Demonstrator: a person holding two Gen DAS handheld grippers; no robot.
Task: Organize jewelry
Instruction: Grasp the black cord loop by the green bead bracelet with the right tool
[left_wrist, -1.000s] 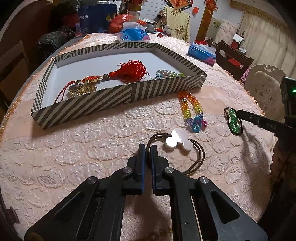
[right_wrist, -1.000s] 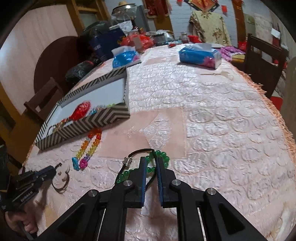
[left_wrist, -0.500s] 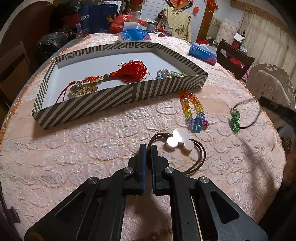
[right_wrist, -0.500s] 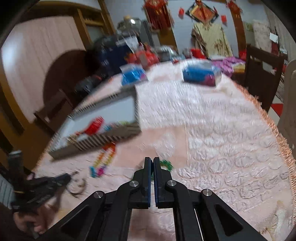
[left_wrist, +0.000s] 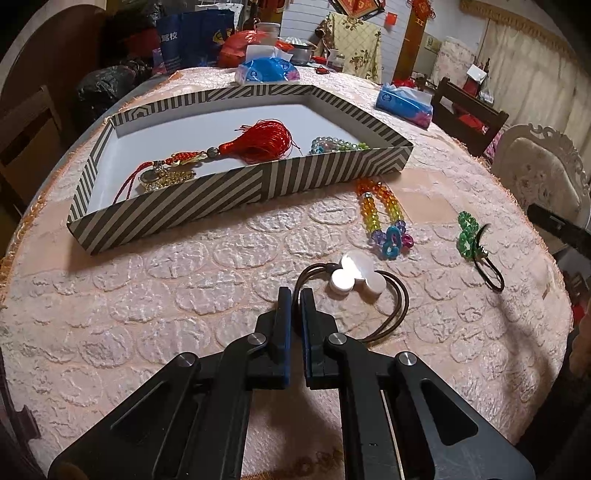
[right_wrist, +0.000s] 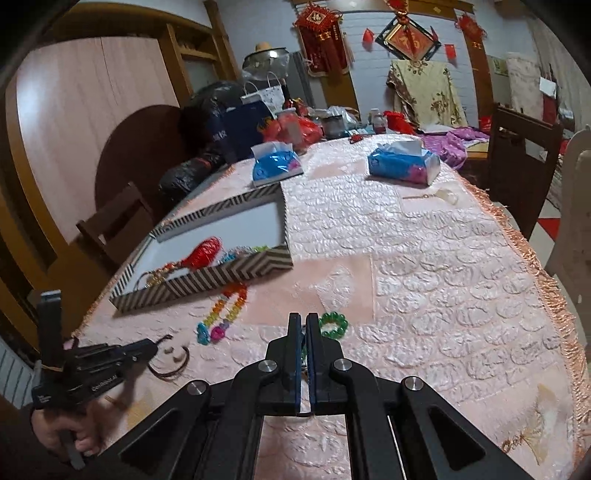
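Two sets of handheld tongs fill the foreground of the wrist views, each built of matte black plastic arms with triangular cut-outs and round silver screw heads at the pivots. The left tongs (left_wrist: 295, 295) carry two narrow black fingers (left_wrist: 283, 317) lined with blue pads on their inner faces; the right tongs (right_wrist: 303, 321) are of the same make, black with blue-lined fingers (right_wrist: 293, 343). Seen from the right wrist camera, the left tongs show a long black body with small white lettering on its side and an upright black block at the rear, gripped by a person's hand (right_wrist: 64, 435).
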